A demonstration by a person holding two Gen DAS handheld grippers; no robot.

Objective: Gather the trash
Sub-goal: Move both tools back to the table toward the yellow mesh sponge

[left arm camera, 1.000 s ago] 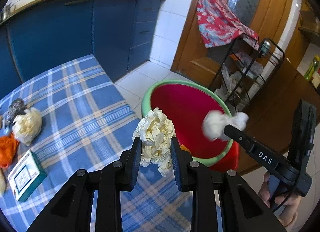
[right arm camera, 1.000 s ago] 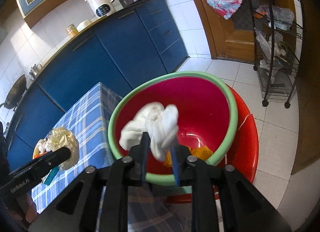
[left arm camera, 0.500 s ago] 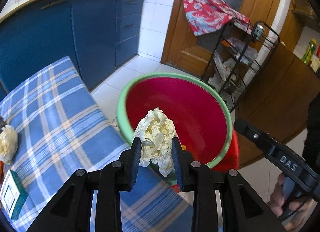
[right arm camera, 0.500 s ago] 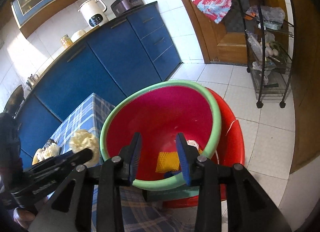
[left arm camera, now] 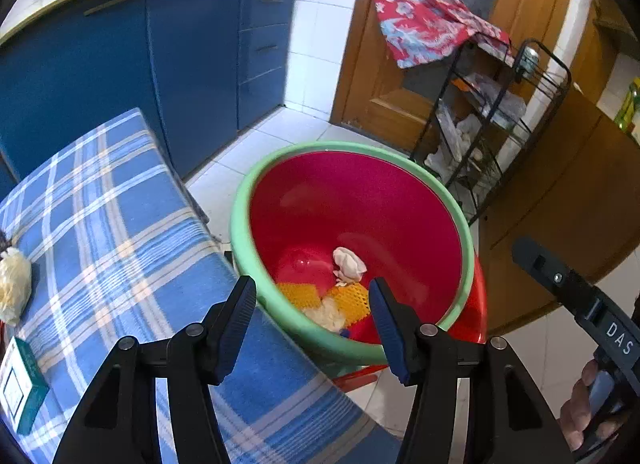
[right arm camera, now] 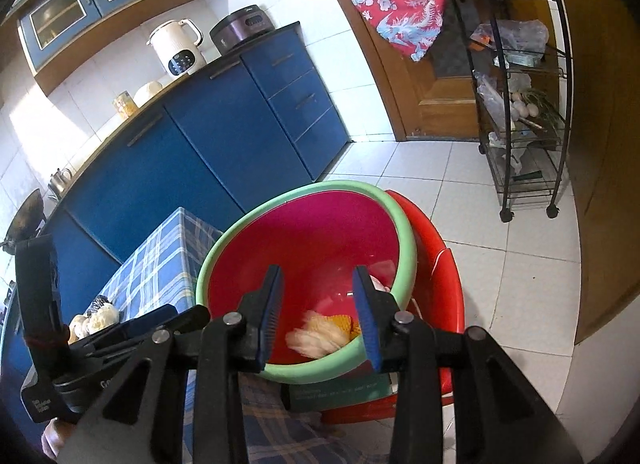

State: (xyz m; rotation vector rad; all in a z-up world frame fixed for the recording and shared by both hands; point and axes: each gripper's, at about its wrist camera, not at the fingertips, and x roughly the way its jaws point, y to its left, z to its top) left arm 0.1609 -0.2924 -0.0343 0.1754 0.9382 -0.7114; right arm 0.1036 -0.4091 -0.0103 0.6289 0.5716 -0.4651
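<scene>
A red basin with a green rim [left arm camera: 240,232] [right arm camera: 404,240] stands off the table's end. In it lie a white paper wad [left arm camera: 349,264], orange mesh pieces [left arm camera: 352,298] [right arm camera: 340,322] and a cream crumpled wad [left arm camera: 326,314] [right arm camera: 316,338]. My left gripper [left arm camera: 312,304] is open and empty just above the basin's near rim. My right gripper [right arm camera: 318,306] is open and empty over the basin; its body shows in the left wrist view [left arm camera: 580,304]. More trash stays on the checked tablecloth [left arm camera: 120,223]: a cream wad [left arm camera: 14,284] and a green-white box [left arm camera: 20,388].
Blue kitchen cabinets [right arm camera: 224,131] run behind the table. A black wire rack [right arm camera: 524,103] on wheels stands by the wooden door [left arm camera: 360,75], with a red patterned cloth [left arm camera: 420,23] hung over it. A red chair [right arm camera: 436,276] holds the basin. White tile floor lies between.
The right gripper opened first and dropped the white wad into the basin. The left gripper then moved over the rim, opened, and its cream wad now lies in the basin.
</scene>
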